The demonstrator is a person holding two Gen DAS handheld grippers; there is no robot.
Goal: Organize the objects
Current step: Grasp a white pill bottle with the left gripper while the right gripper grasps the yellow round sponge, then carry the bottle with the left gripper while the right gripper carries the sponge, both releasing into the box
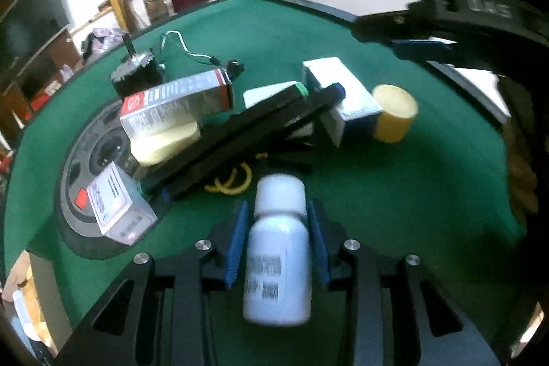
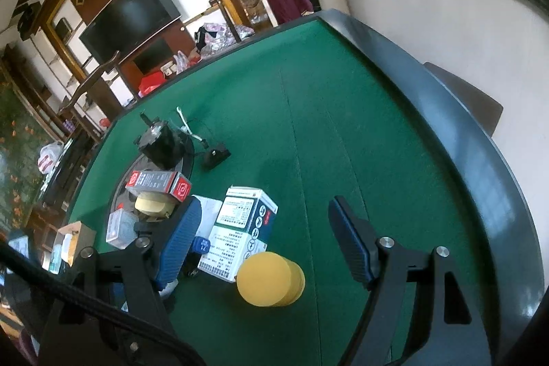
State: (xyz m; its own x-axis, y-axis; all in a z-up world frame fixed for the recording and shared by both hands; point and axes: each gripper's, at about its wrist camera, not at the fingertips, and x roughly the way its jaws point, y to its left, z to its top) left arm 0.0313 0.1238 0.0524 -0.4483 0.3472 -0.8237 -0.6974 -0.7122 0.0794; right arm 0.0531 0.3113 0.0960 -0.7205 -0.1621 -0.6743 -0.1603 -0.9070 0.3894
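My left gripper (image 1: 277, 218) is shut on a white pill bottle (image 1: 278, 259) and holds it above the green table (image 1: 394, 194). My right gripper (image 2: 264, 228) is open and empty above a yellow cylinder (image 2: 271, 278) lying on its side; the same cylinder shows in the left wrist view (image 1: 394, 112). A white and blue box (image 2: 242, 235) lies beside it, also in the left view (image 1: 343, 98). A silver and red box (image 1: 178, 105) rests on a cream tape roll (image 1: 164, 143). The right gripper appears at the upper right of the left view (image 1: 422, 36).
A round grey dish (image 1: 79, 167) set in the table holds a small clear box (image 1: 116, 208) and a black motor (image 1: 137, 74) with wires. A black folding stand (image 1: 240, 139) lies across the middle. Yellow rings (image 1: 230, 184) lie under it. The raised table rim (image 2: 446, 112) runs along the right.
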